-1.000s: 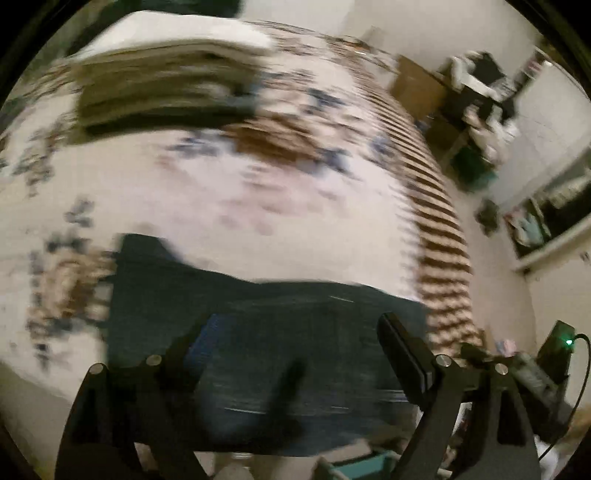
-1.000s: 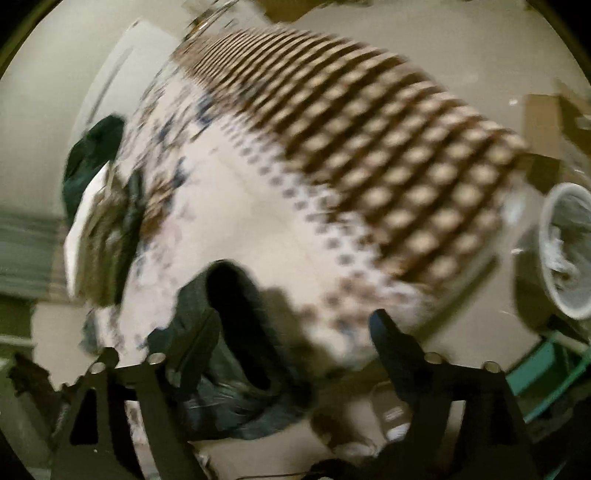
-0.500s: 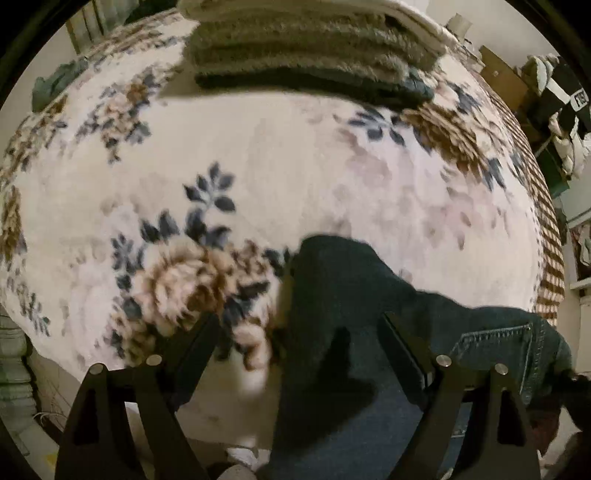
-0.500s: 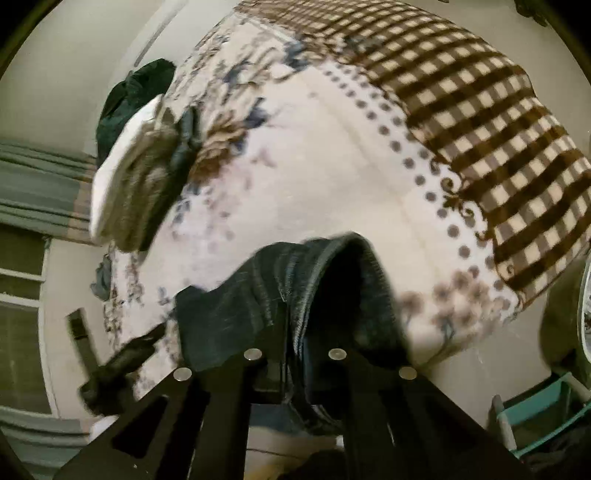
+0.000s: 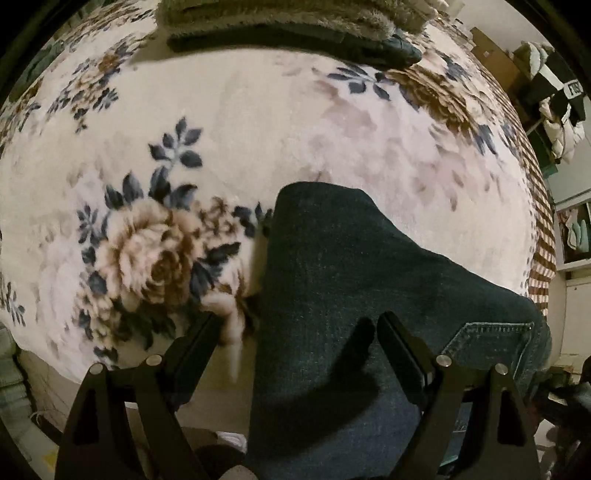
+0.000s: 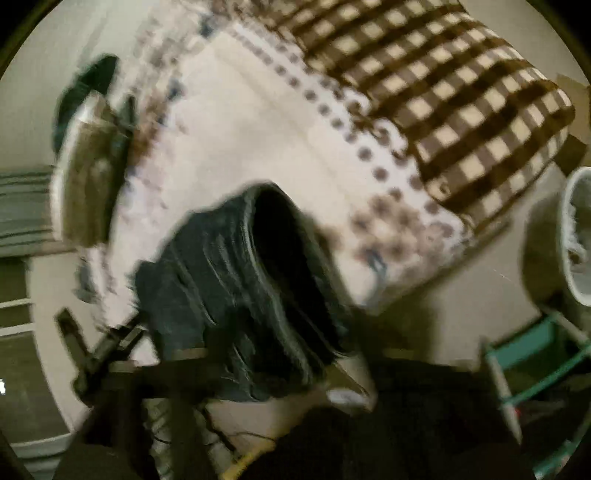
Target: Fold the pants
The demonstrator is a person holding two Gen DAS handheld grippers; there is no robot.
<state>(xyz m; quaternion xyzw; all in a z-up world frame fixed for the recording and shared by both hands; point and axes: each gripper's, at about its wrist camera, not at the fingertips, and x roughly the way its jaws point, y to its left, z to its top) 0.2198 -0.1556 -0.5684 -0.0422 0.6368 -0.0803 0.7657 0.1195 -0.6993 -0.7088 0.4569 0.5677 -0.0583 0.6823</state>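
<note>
Dark blue jeans (image 5: 351, 295) lie over the near edge of a bed with a cream floral blanket (image 5: 258, 122), a back pocket (image 5: 491, 343) showing at the right. My left gripper (image 5: 299, 343) is open, its fingers astride the jeans' left edge at the bed's front. In the blurred right wrist view the jeans (image 6: 251, 288) are bunched and lifted, the waist opening gaping dark. My right gripper (image 6: 258, 373) looks shut on the denim, though motion blur smears the fingers. The left gripper also shows in the right wrist view (image 6: 99, 347).
A stack of folded towels and clothes (image 5: 288, 22) sits at the far side of the bed. A brown checked blanket (image 6: 443, 96) covers the bed's right end. A white basket (image 6: 576, 236) and a teal frame (image 6: 535, 354) stand on the floor.
My right gripper shut on the jeans' waist and now swings fast with it. My left gripper moved left to the jeans' left edge and came closer to the blanket.
</note>
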